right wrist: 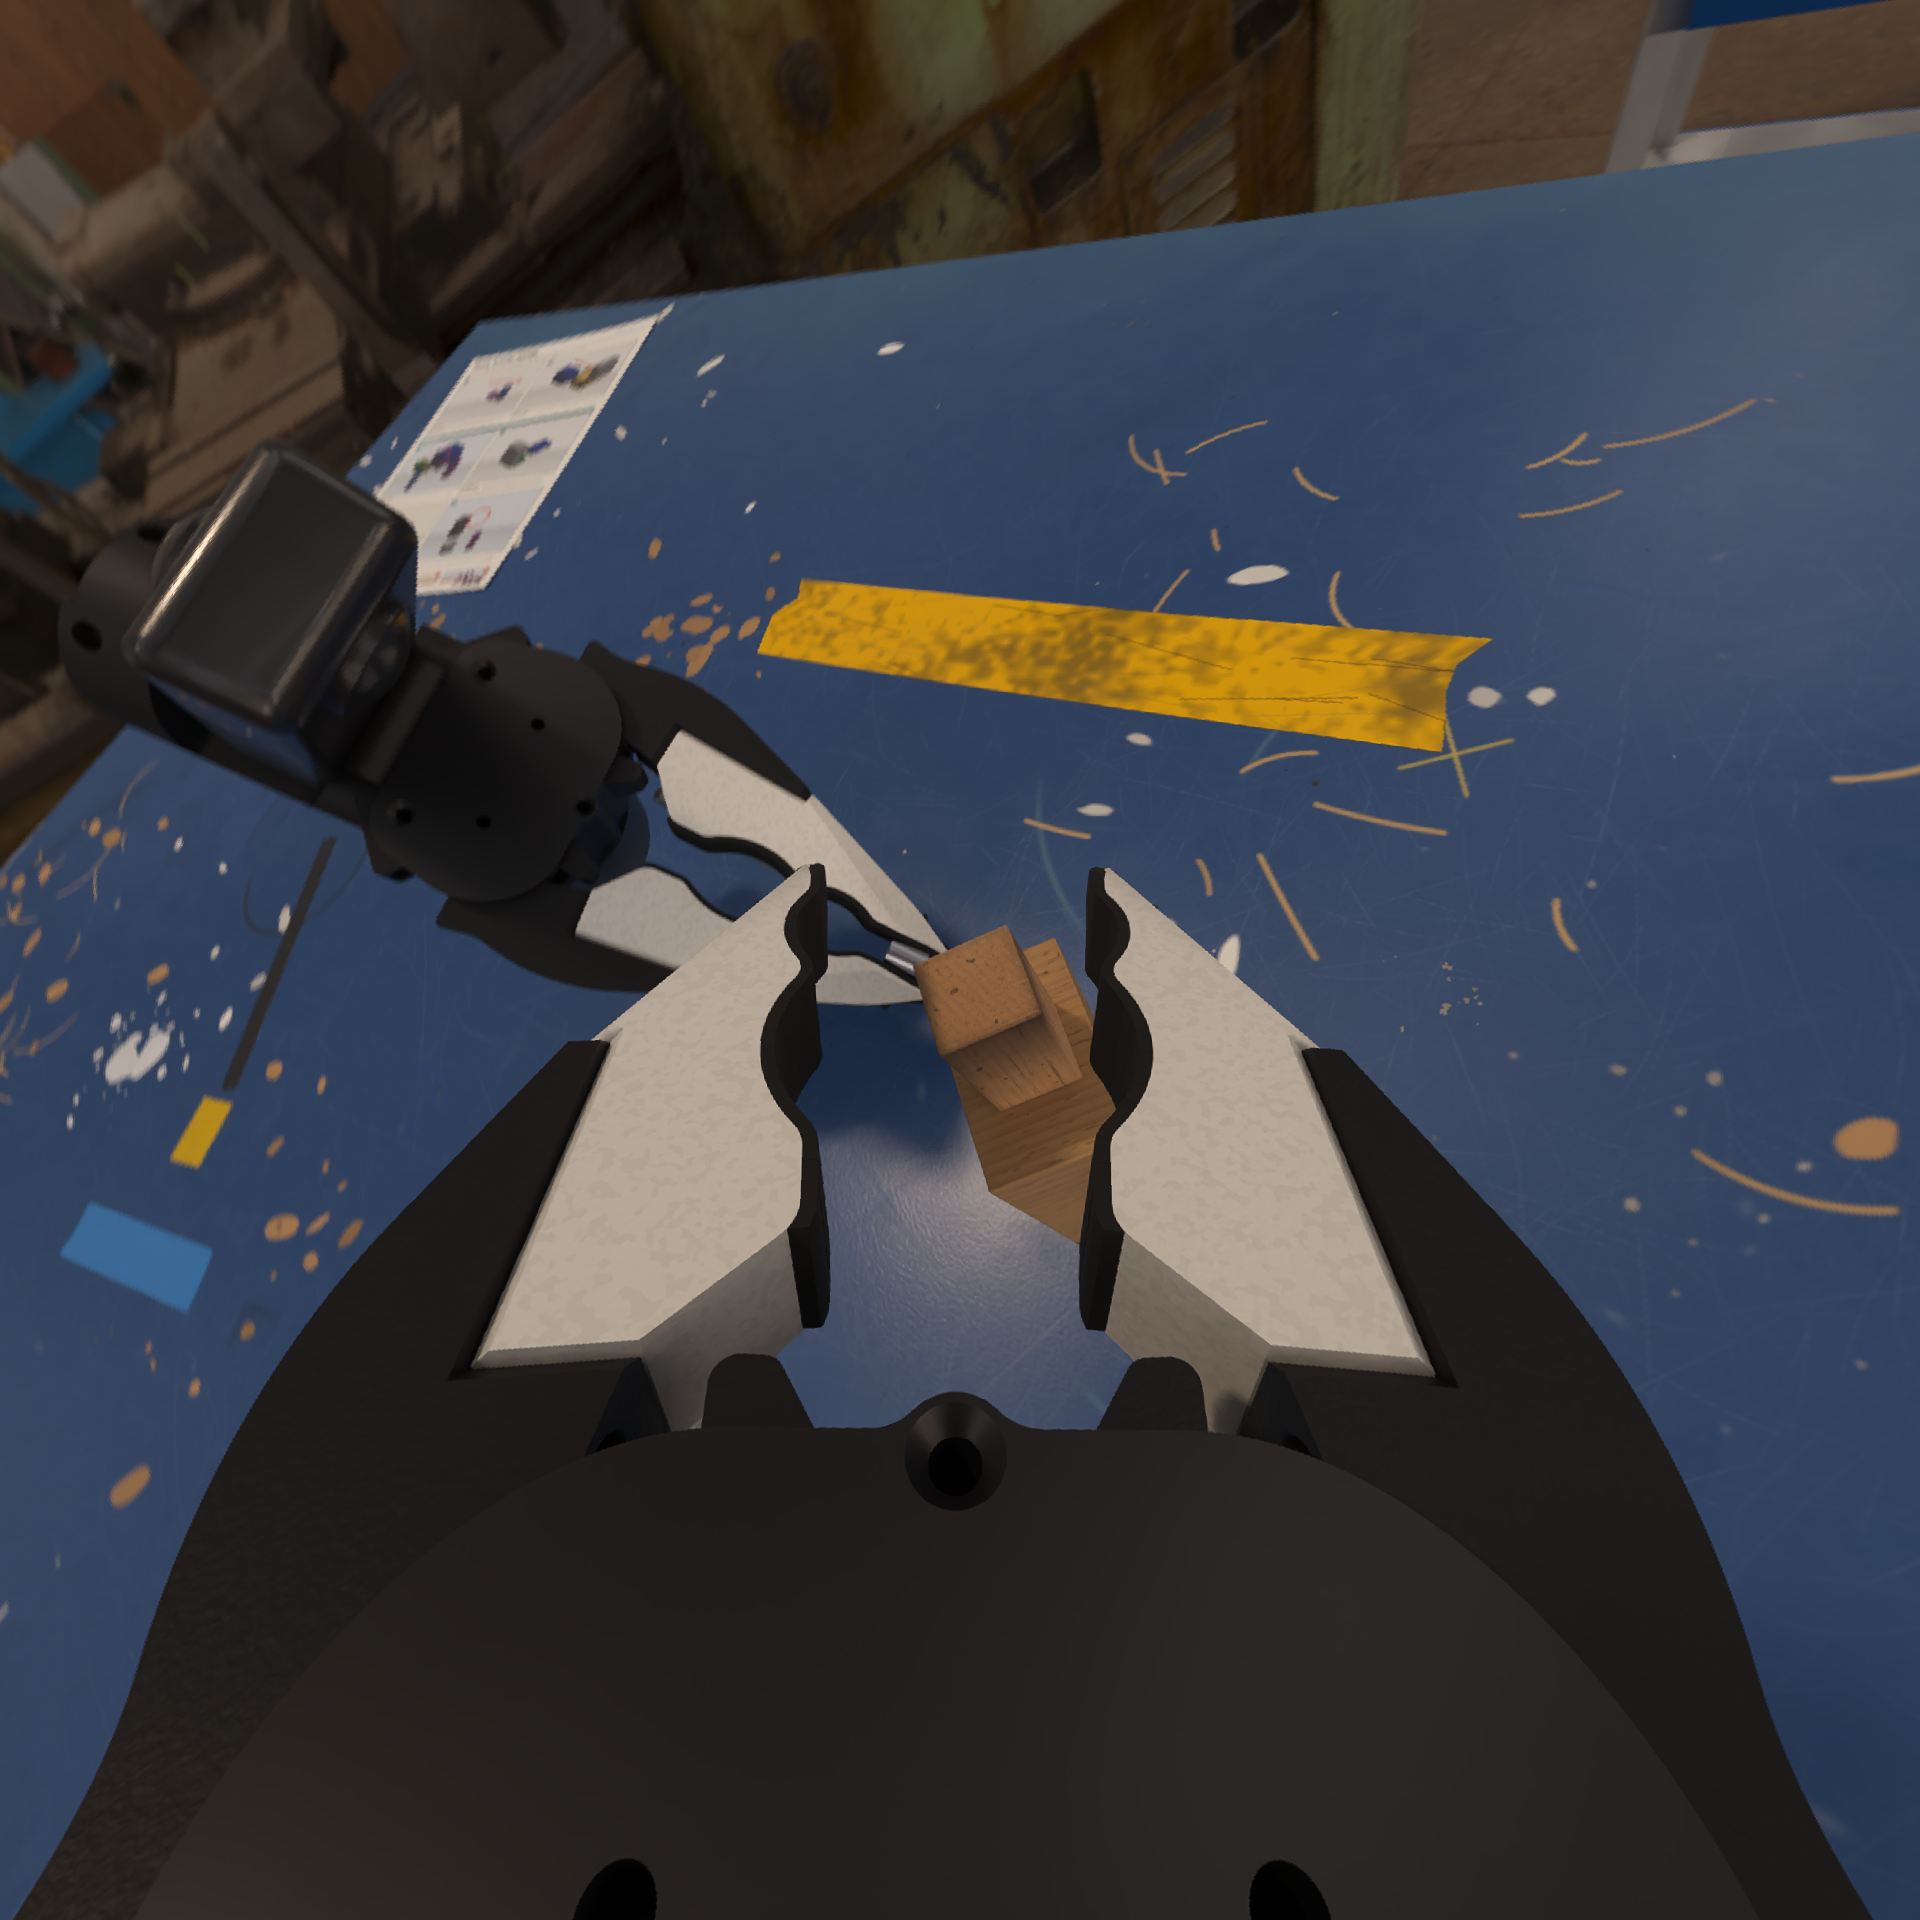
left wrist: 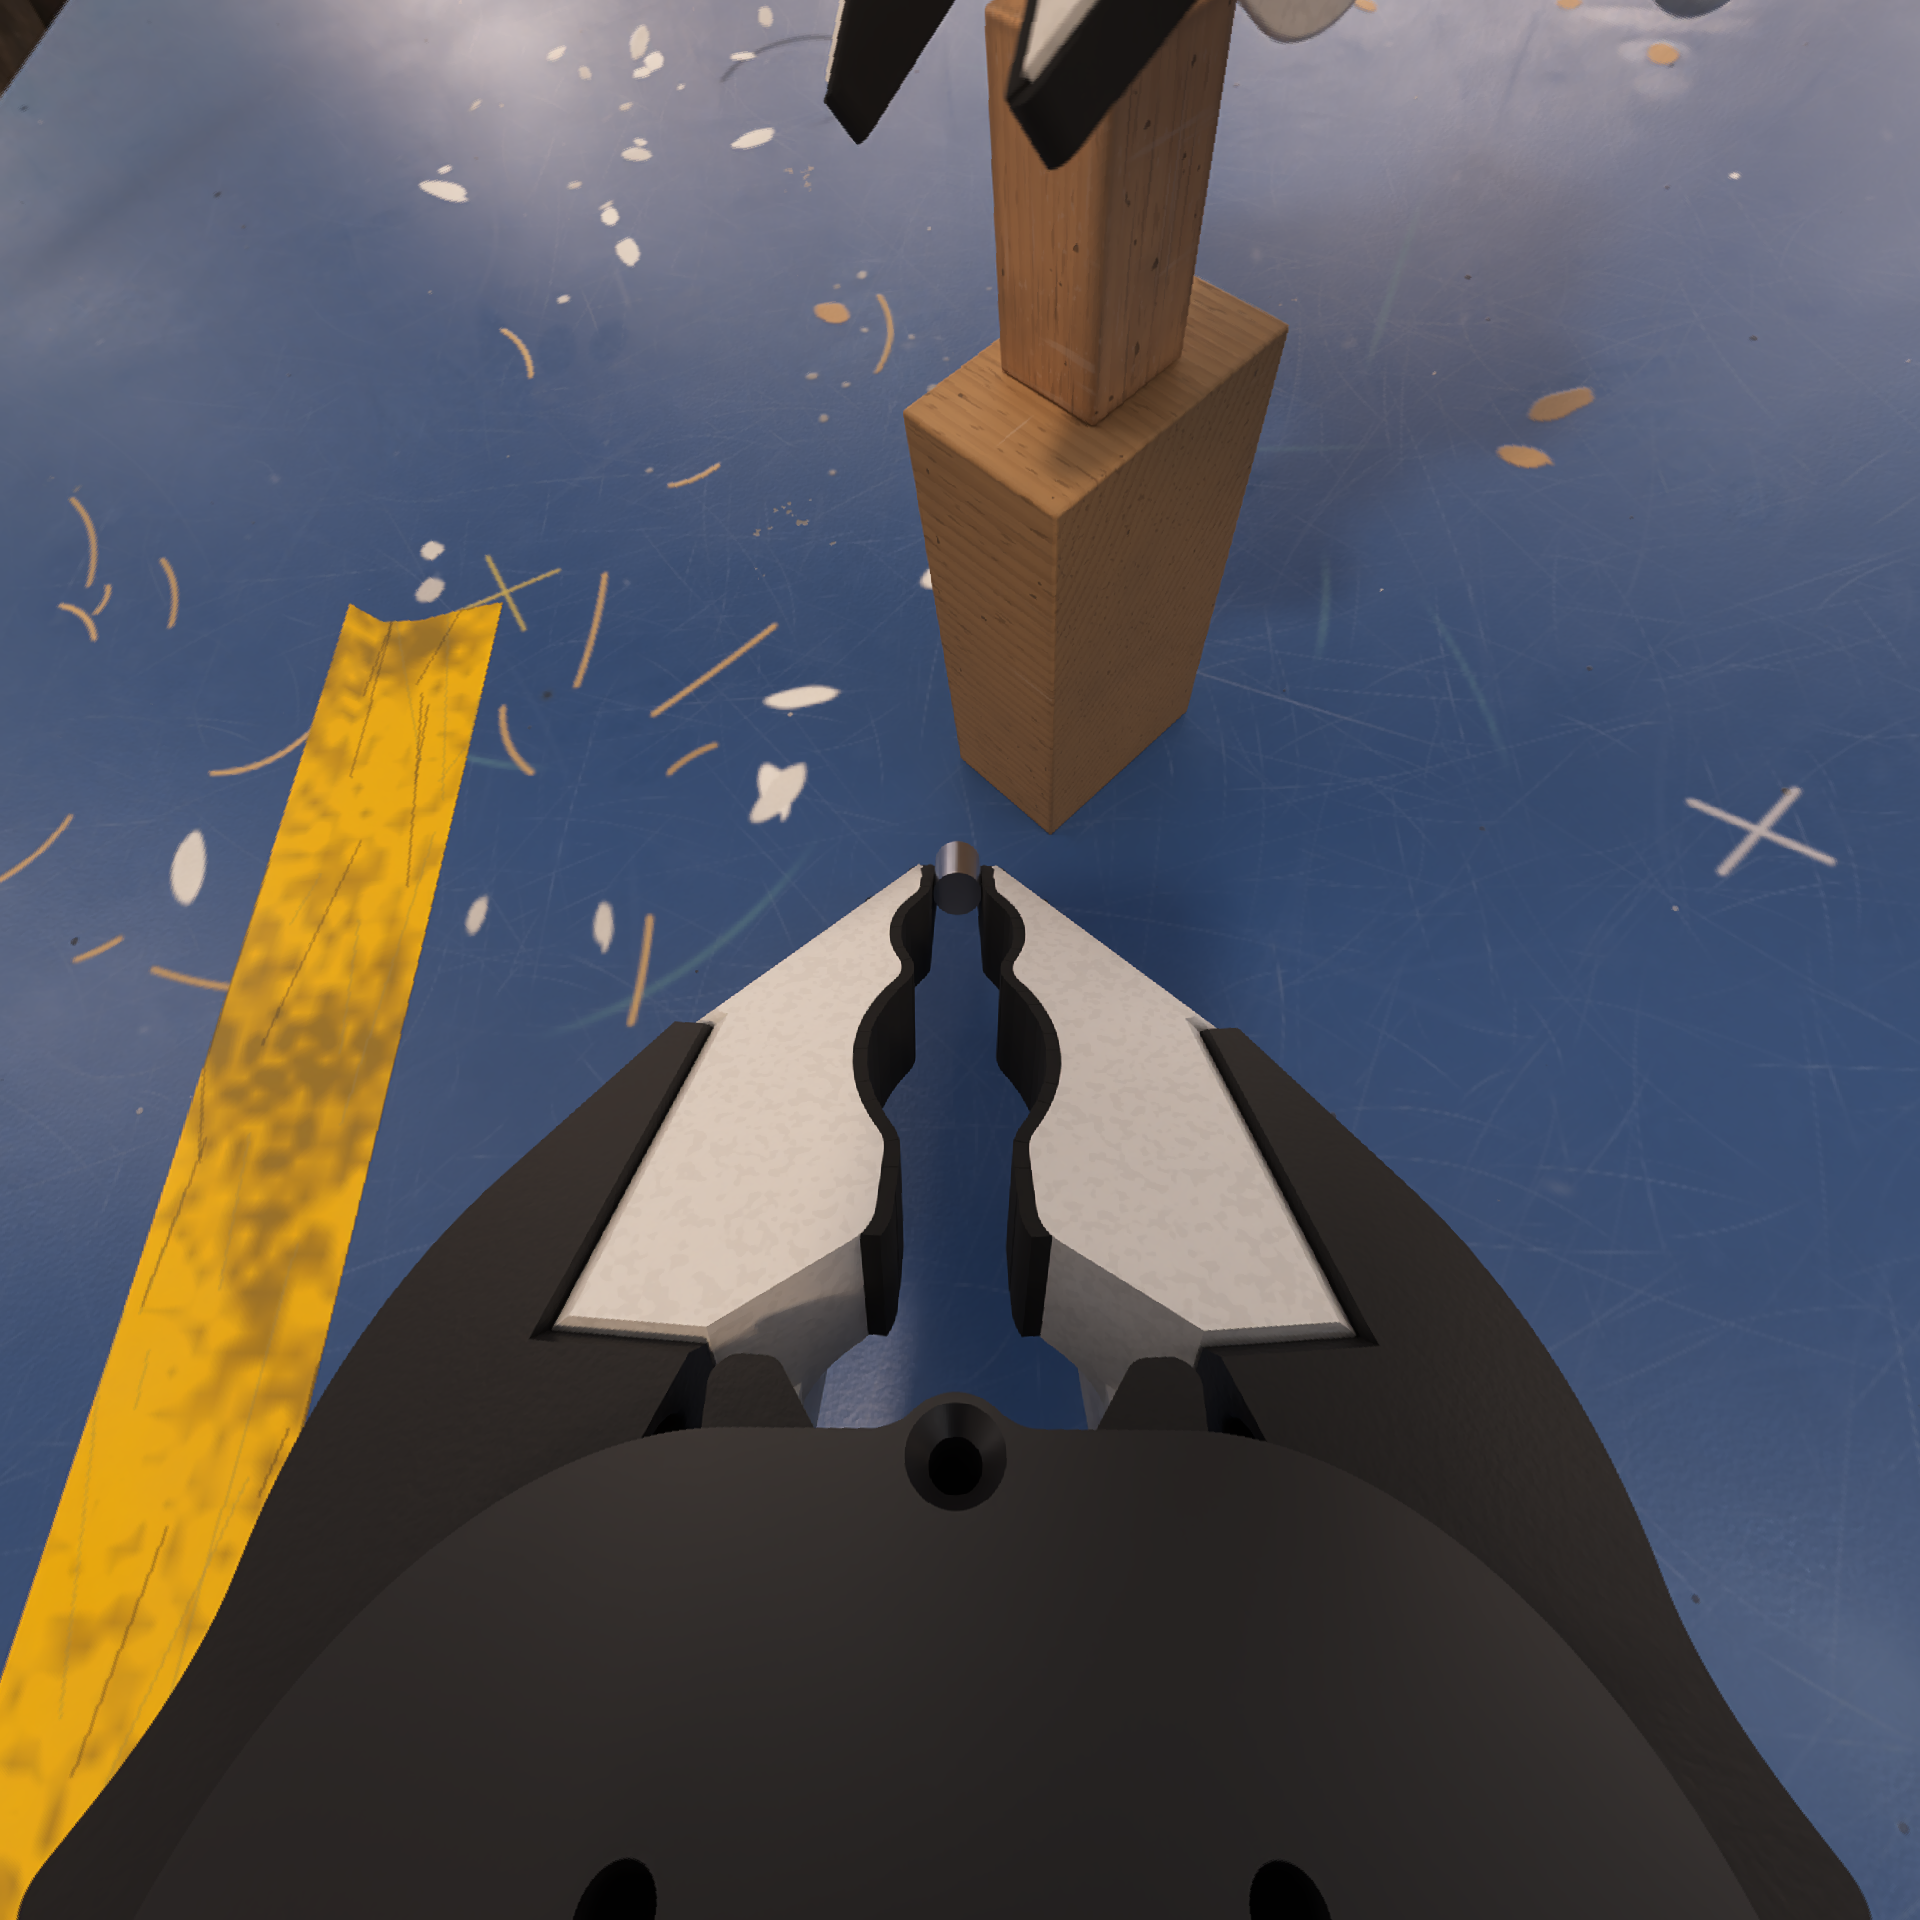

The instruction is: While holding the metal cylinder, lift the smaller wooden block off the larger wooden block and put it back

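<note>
On my left runs a yellow tape strip (left wrist: pixel 312 1039) across the blue table (left wrist: pixel 1558 1143). My left gripper (left wrist: pixel 957 883) pinches the small metal cylinder (left wrist: pixel 956 891) at its fingertips, just before the larger wooden block (left wrist: pixel 1070 582). The smaller wooden block (left wrist: pixel 1091 229) stands upright on top of it. My right gripper (right wrist: pixel 956 883) hangs spread above the stack, touching neither block.
</note>
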### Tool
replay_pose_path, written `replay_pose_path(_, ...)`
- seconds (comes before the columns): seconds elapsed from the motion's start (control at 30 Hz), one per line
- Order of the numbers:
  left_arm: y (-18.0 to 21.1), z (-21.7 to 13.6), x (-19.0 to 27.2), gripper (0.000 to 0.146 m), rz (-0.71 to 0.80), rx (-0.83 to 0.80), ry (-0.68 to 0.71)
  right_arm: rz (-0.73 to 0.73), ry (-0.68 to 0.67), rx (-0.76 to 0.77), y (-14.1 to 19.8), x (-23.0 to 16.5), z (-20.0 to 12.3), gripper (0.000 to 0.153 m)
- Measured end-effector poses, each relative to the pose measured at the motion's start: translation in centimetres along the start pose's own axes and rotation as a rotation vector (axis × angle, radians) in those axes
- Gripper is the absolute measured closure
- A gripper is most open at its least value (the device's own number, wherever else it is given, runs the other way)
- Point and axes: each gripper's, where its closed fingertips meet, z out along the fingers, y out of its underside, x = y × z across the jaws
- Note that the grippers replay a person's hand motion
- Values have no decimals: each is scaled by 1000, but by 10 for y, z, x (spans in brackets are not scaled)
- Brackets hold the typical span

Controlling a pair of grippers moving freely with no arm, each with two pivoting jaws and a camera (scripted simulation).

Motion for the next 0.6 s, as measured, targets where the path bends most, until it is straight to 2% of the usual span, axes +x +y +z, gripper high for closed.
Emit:
replay_pose_path(0.3, 0, 0, 0, 139, -3, 0, 4, -154, -81, -101, 11, 1, -6, 99)
replay_pose_path(0.5, 0, 0, 0, 139, 1, -2, 3, -299, -64, -217, 19, 7, -9, 100)
replay_pose_path(0.6, 0, 0, 0, 139, 2, -2, 2, -378, -62, -263, 22, 7, -10, 114)
